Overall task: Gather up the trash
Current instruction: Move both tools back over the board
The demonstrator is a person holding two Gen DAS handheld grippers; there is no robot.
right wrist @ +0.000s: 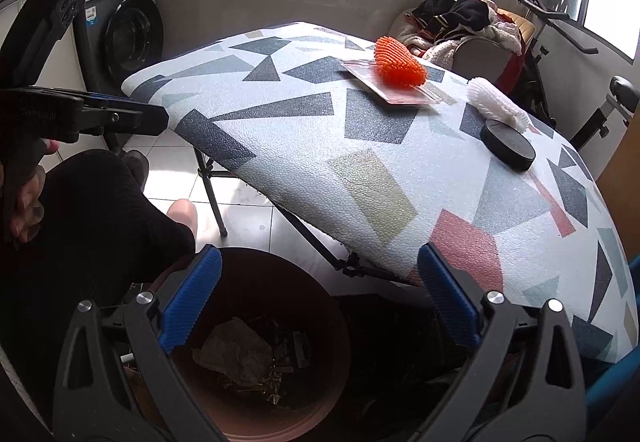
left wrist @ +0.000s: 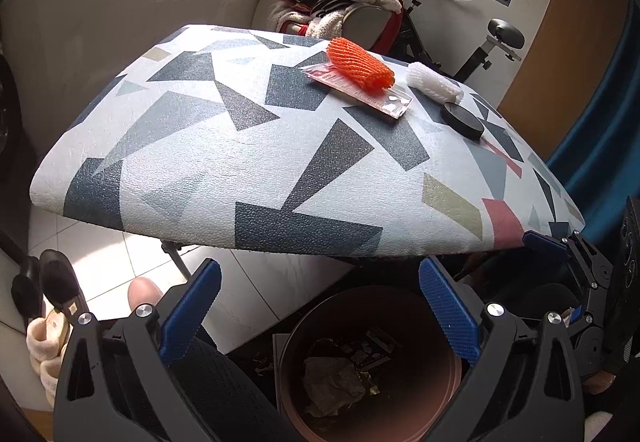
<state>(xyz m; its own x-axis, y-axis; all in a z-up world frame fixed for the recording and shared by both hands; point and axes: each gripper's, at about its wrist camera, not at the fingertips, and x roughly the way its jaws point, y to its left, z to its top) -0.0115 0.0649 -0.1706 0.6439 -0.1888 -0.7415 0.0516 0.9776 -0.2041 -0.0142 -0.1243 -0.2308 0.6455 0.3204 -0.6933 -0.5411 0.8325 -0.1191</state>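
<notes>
Hovered low in both frames over round brown plastic bin (right wrist: 256, 342), already with crumpled paper inside: left gripper (left wrist: 320, 314) and right gripper (right wrist: 320, 306), jaws wide apart, nothing held. Lay well ahead, upper right on patterned cloth table (left wrist: 240, 162): orange foam net sleeve (left wrist: 360, 64) on flat pink packet (left wrist: 360, 90), long axis running lower right; white foam net sleeve (right wrist: 498, 102) and black round lid (right wrist: 507, 144) farther right, probably nearer to right gripper.
</notes>
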